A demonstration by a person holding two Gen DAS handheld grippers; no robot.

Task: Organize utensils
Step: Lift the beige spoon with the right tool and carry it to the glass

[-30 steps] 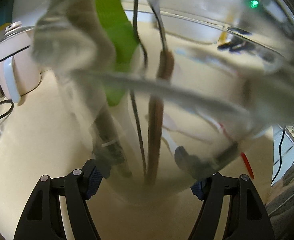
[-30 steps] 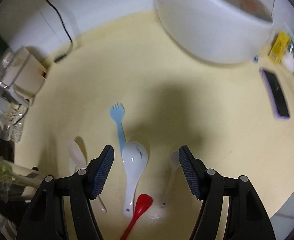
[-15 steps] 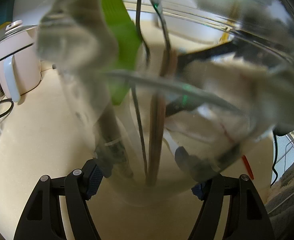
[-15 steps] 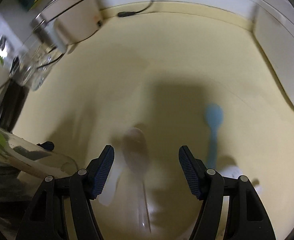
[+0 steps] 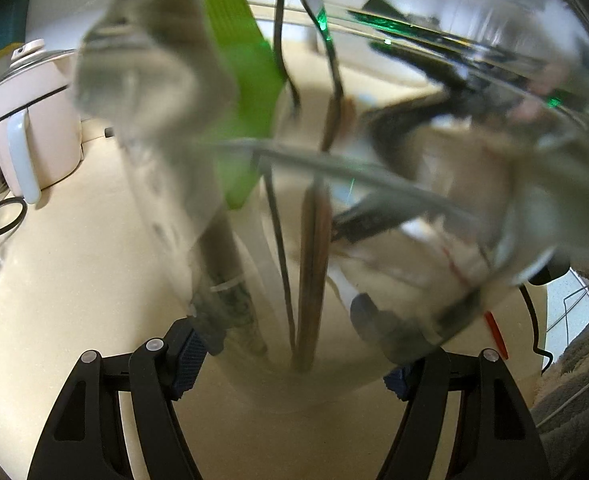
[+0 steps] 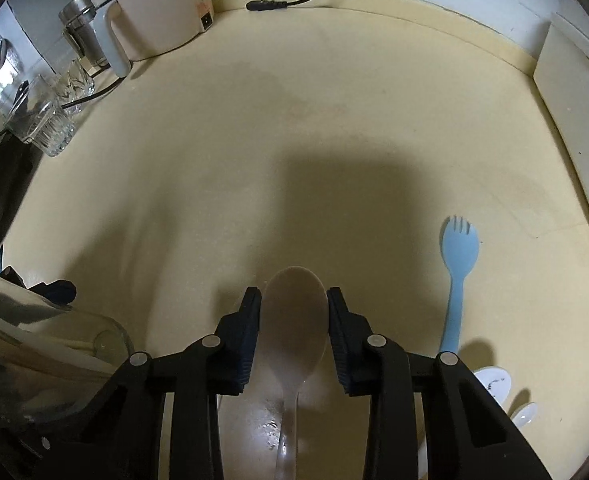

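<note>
- Your right tool is closing around the bowl of a translucent spoon that lies on the table. Both pads sit right at the bowl's edges; whether they press yet is hard to tell, so I judge it as a pinch just forming.
- Your left tool is spread wide around the base of a clear glass jar, a pad on each side, apparently steadying it. In the right wrist view the jar's rim shows at the near left, tilted toward the spoon.
- Done so far, judging from the jar: it already holds several utensils, among them a green spatula, a wooden handle and dark wire-like stems, all blurred through the glass.
- Left to do: the translucent spoon is not yet lifted. A blue spork lies to the right of it, well apart, and a white soup spoon sits at the near right edge with another pale spoon just beside it. A red utensil also shows near the jar in the left wrist view.
</note>
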